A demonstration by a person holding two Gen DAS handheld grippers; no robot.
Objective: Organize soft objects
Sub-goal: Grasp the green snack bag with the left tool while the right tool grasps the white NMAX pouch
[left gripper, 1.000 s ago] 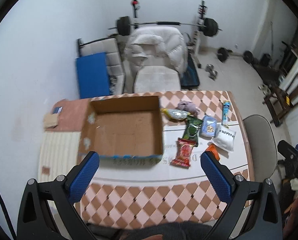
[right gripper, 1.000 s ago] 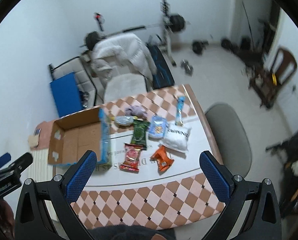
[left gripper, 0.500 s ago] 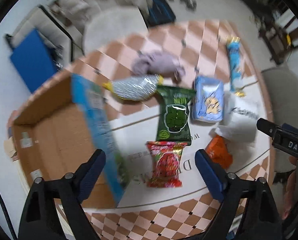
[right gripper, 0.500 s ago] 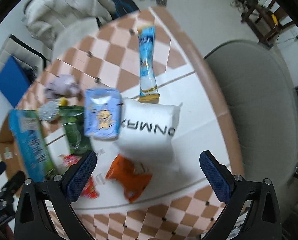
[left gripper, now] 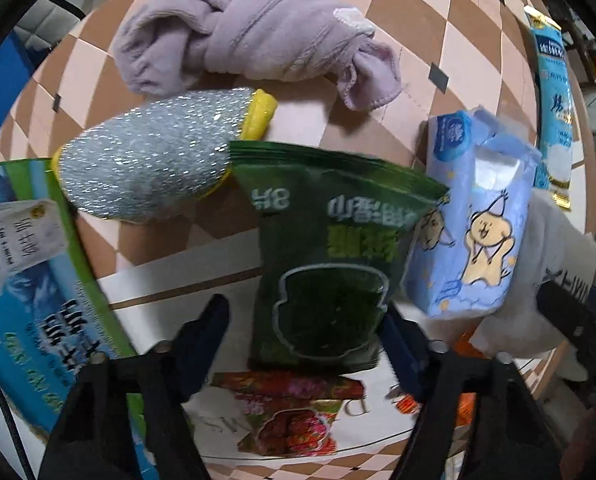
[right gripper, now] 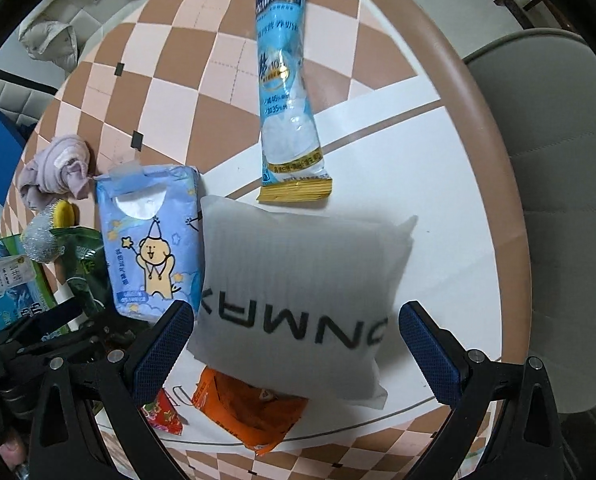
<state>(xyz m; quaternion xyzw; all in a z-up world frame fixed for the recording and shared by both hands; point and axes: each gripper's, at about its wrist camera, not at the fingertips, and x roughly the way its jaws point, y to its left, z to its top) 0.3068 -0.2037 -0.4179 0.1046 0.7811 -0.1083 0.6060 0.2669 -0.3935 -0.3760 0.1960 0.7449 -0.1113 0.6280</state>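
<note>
Now left gripper (left gripper: 304,334) jaws are closing around the green packet (left gripper: 330,264), seemingly untouched; right gripper (right gripper: 293,340) jaws gape over the white pillow (right gripper: 298,280).

Both tongs dropped close over packets; left tongs (left gripper: 306,336) closing around green packet (left gripper: 330,264).

Your right wrist view shows a white pillow pack (right gripper: 298,300) printed in black capitals, upside down to you, reading roughly "DNMRX". The long blue sachet (right gripper: 283,76) above it carries Chinese print with "10", "46" and "35" legible. In your left wrist view the green snack bag (left gripper: 330,264) bears inverted lettering that reads like "3片" beside Chinese characters. Under the red packet (left gripper: 289,416), the tablecloth (left gripper: 378,408) shows large grey letters, only "D" clear. The blue box side (left gripper: 29,300) has Chinese text too blurred to read
</note>
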